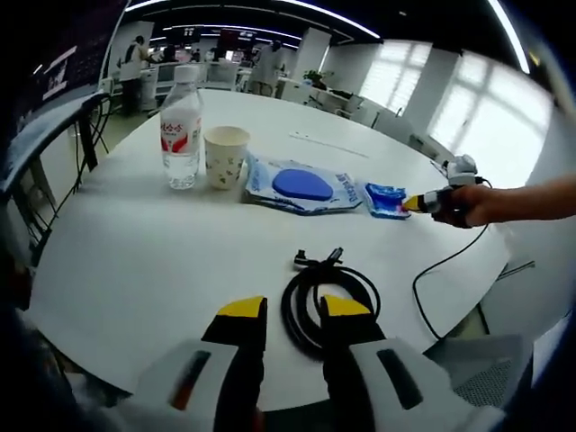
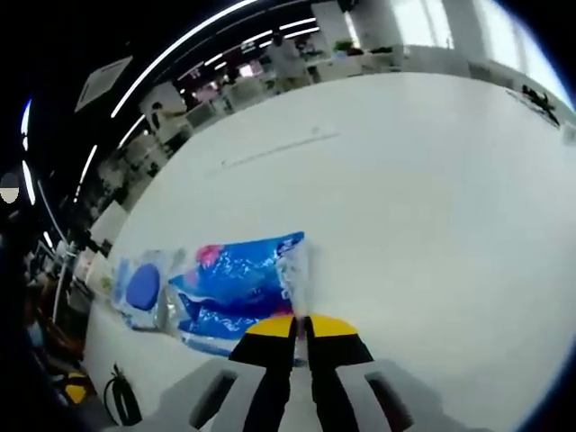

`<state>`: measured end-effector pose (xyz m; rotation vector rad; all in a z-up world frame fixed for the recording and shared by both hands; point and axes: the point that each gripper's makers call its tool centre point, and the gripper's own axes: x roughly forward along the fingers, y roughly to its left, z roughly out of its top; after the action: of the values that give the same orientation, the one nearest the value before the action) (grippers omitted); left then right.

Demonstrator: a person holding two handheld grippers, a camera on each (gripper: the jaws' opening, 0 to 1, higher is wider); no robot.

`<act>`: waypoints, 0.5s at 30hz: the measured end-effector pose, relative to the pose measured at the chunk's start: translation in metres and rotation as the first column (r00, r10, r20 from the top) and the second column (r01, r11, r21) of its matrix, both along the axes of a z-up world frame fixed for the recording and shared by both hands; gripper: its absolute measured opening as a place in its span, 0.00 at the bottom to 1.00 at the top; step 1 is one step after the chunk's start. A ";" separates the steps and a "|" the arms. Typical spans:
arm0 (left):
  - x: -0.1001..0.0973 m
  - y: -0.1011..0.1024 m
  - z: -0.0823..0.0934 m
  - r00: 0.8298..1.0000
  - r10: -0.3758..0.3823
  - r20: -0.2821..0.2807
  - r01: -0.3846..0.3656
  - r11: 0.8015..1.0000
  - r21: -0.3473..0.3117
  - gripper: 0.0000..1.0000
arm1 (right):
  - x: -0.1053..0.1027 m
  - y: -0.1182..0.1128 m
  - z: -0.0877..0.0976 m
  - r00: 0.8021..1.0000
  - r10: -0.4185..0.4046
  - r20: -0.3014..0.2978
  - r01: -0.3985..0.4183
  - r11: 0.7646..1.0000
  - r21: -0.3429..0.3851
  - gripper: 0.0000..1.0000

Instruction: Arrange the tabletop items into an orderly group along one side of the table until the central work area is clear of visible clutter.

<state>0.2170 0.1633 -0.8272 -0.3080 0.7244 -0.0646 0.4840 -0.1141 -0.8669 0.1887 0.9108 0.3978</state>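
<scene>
On the round white table [image 1: 135, 261] stand a water bottle [image 1: 181, 126] and a paper cup [image 1: 225, 156], side by side. Right of them lies a clear pack with a blue disc [image 1: 301, 184], then a small blue packet [image 1: 385, 199]. My right gripper [image 1: 414, 203], held by a hand [image 1: 472, 203], meets that packet's right edge. In the right gripper view the right gripper [image 2: 301, 324] is shut on the clear edge of the small blue packet [image 2: 236, 286], with the disc pack [image 2: 139, 290] beyond it. My left gripper [image 1: 294, 310] stands open just before a coiled black cable [image 1: 328, 297].
The table's near edge runs just under my left gripper. A thin black cord [image 1: 441, 270] hangs off the right edge. A thin stick [image 1: 328, 144] lies on the far side of the table. Desks, chairs and people fill the office behind.
</scene>
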 end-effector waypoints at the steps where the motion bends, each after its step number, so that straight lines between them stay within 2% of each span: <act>1: 0.000 0.000 0.000 1.000 0.000 0.000 0.000 1.000 0.000 0.20 | 0.000 0.000 0.000 1.000 -0.003 0.002 0.003 1.000 0.000 0.04; 7: -0.001 0.000 -0.002 1.000 0.002 -0.004 -0.002 1.000 -0.006 0.20 | -0.002 -0.005 0.007 1.000 -0.025 0.007 0.025 1.000 0.016 0.08; 15: 0.000 -0.003 0.000 1.000 0.000 -0.001 0.000 1.000 -0.019 0.20 | -0.015 -0.018 0.010 1.000 -0.008 0.015 0.008 1.000 -0.004 0.12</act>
<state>0.2165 0.1600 -0.8271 -0.3263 0.7248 -0.0715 0.4694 -0.1320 -0.8566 0.1850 0.8957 0.3898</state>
